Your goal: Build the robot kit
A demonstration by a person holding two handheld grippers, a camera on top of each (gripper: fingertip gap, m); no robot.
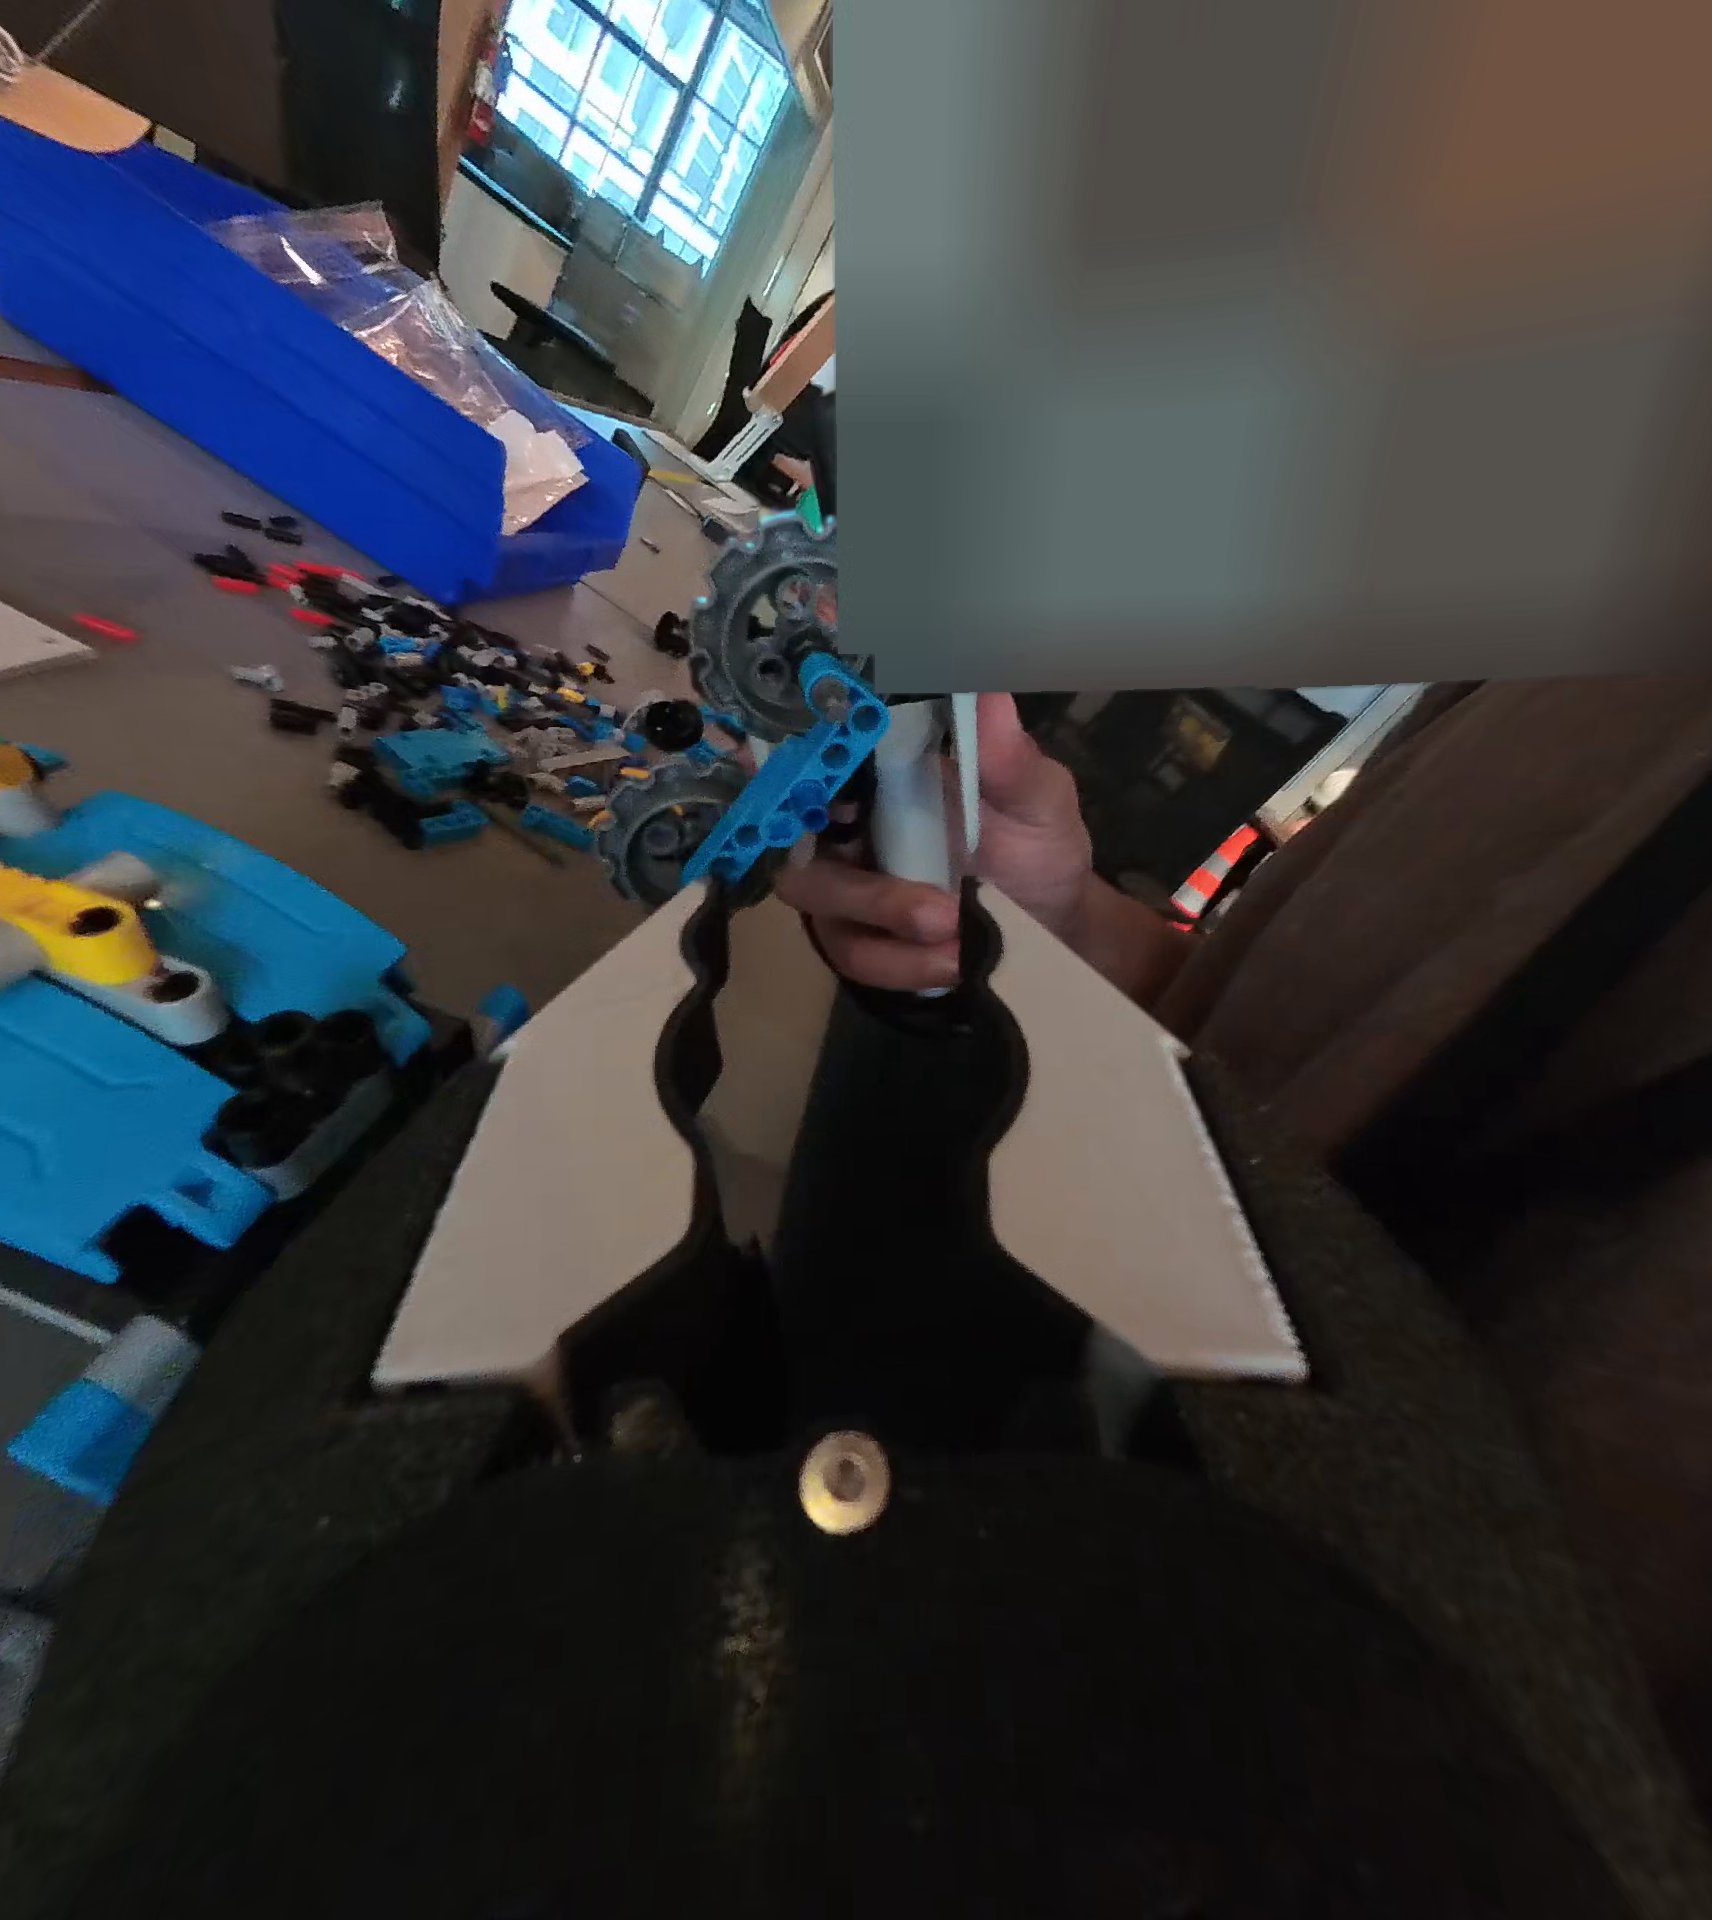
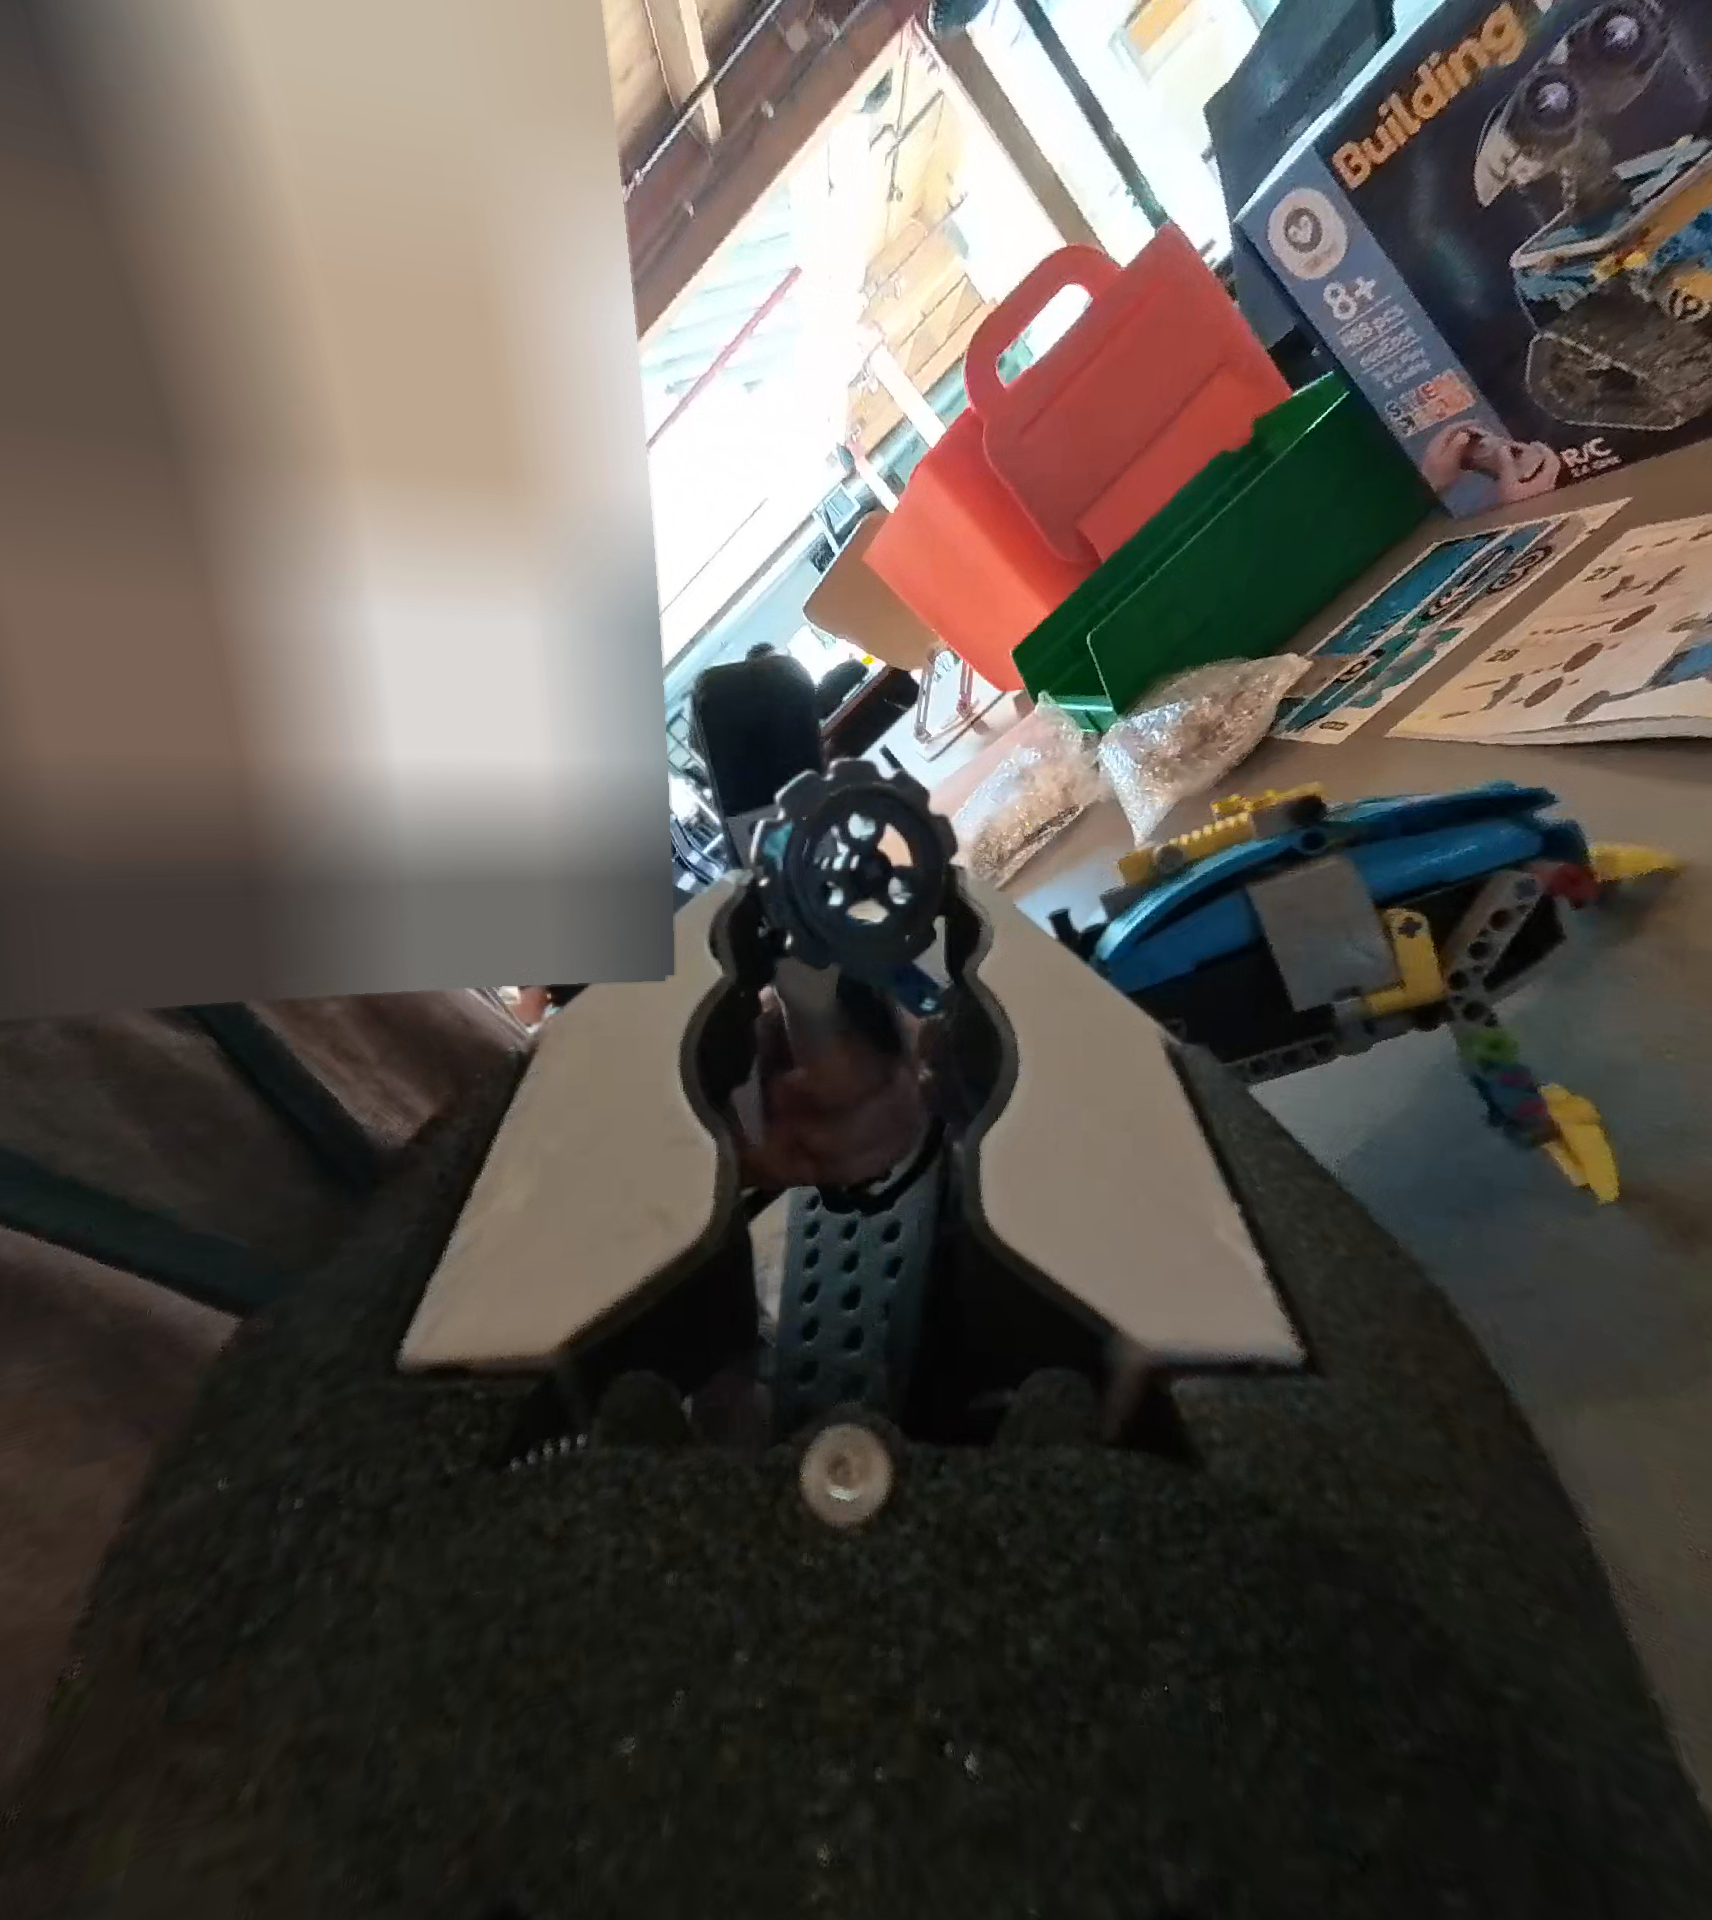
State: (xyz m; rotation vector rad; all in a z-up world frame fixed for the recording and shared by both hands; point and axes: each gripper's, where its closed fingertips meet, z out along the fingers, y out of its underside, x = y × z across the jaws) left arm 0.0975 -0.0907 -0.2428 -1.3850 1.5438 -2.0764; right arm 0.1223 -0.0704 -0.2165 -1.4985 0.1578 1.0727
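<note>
In the right wrist view my right gripper has a dark toothed gear wheel between its fingertips, and the jaws close on its rim. Behind it are a hand and a perforated blue-grey strap. In the left wrist view my left gripper stands with its jaws apart. Its left fingertip touches the lower end of a blue beam with holes. The beam carries two grey gear wheels, one at its upper end and one at its lower end. A hand holds a white part just beyond the tips.
On the grey table lie a blue bin with a plastic bag, a pile of loose pieces and a light blue model with a yellow part. The right wrist view shows a blue and yellow model, red case, green tray, printed box and instruction sheets. Some 4 cm of space lies between my two pairs of fingers.
</note>
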